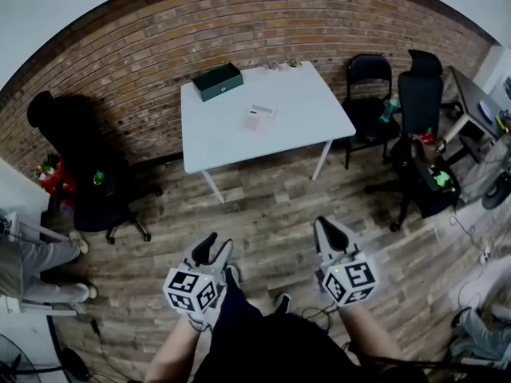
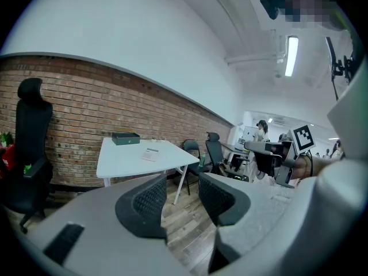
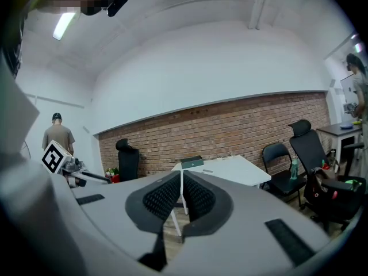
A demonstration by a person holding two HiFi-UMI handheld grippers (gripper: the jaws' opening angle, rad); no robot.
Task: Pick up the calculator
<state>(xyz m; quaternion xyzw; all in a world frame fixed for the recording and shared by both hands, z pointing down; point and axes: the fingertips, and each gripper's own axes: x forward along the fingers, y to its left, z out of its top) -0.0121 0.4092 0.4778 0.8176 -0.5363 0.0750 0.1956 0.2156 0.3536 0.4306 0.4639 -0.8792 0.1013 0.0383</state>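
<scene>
Both grippers sit nearest, low over the wood floor (image 1: 271,206) — calculator (image 1: 258,118) lies on the far table, well apart from both.
Left gripper (image 1: 217,246): jaws spread, only floor showing through the gap. Right gripper (image 1: 329,230): jaws closed almost pad to pad, nothing between them. Brick wall (image 1: 144,54) runs across the far side. White table (image 1: 295,126) stands against it, centre of the room. Black office chair (image 1: 88,166) is left of the table; black folding chair (image 1: 369,94) and a second office chair (image 1: 419,102) are right of it. Dark green box (image 1: 217,80) sits at the table's far left corner — the calculator is near the middle of the top, lying flat, right of and nearer than the box.
</scene>
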